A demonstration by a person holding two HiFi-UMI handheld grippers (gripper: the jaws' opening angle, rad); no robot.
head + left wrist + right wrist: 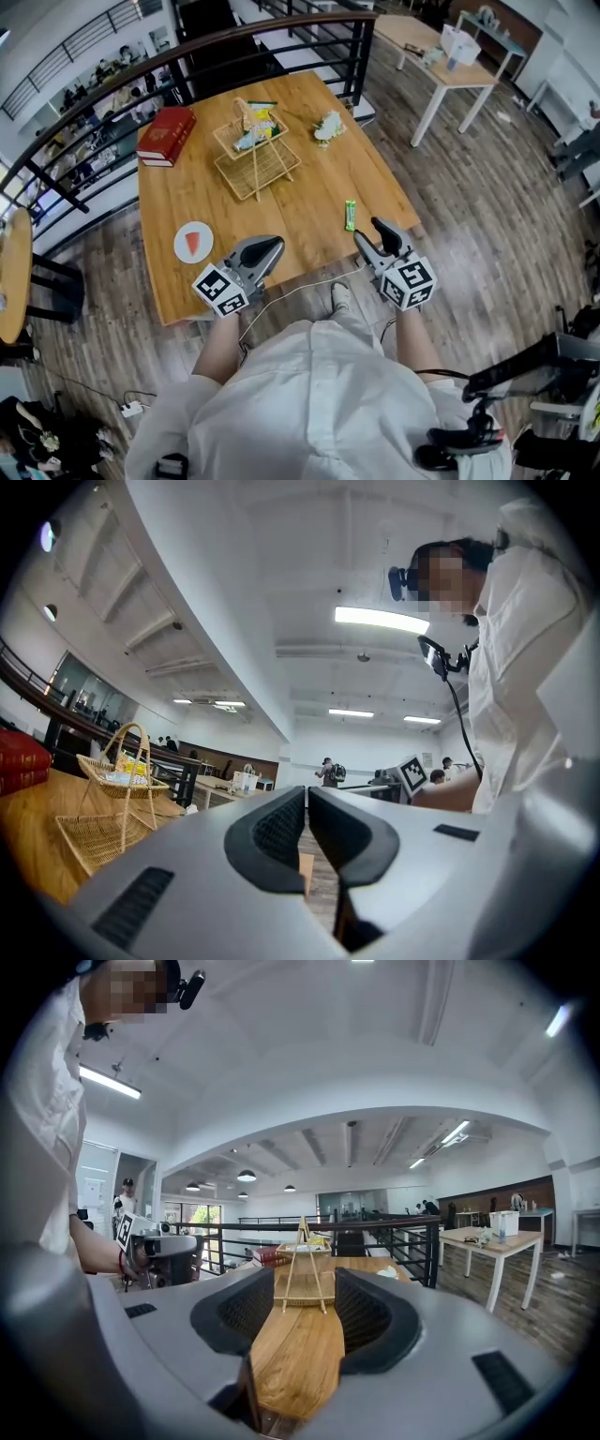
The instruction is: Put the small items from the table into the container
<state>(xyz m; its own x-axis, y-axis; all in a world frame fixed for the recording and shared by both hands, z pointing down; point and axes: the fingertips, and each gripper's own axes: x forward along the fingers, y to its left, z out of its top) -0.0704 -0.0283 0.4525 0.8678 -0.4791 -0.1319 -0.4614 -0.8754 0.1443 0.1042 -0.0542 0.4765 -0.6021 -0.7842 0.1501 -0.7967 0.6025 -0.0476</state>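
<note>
1. A person is standing at the near edge of a wooden table (309, 187), holding a gripper in each hand low over that edge.
2. The left gripper (270, 247) is showing its jaws drawn almost together, with only a sliver of gap between them and nothing in it. It is angled off to one side of the basket.
3. The right gripper (374, 234) is holding its jaws wide apart and empty, sighting along the tabletop straight at the two-tier wicker basket (258, 171).
4. The basket is standing toward the far side of the table. It is already carrying a few packets (255, 122) in its upper tier, while the lower tier is looking bare.
5. Three things are lying loose on the wood:
   - a green wrapped item (350, 215) just ahead of the right gripper;
   - a white crumpled item (328, 127) to the right of the basket;
   - a plate (182, 252) bearing a red-orange slice (194, 241), near the left gripper.
6. A red book (167, 134) is resting at the far left corner.
7. The job is looking partly done at best, with neither gripper carrying anything. The green item appears the nearest candidate for pickup.
</note>
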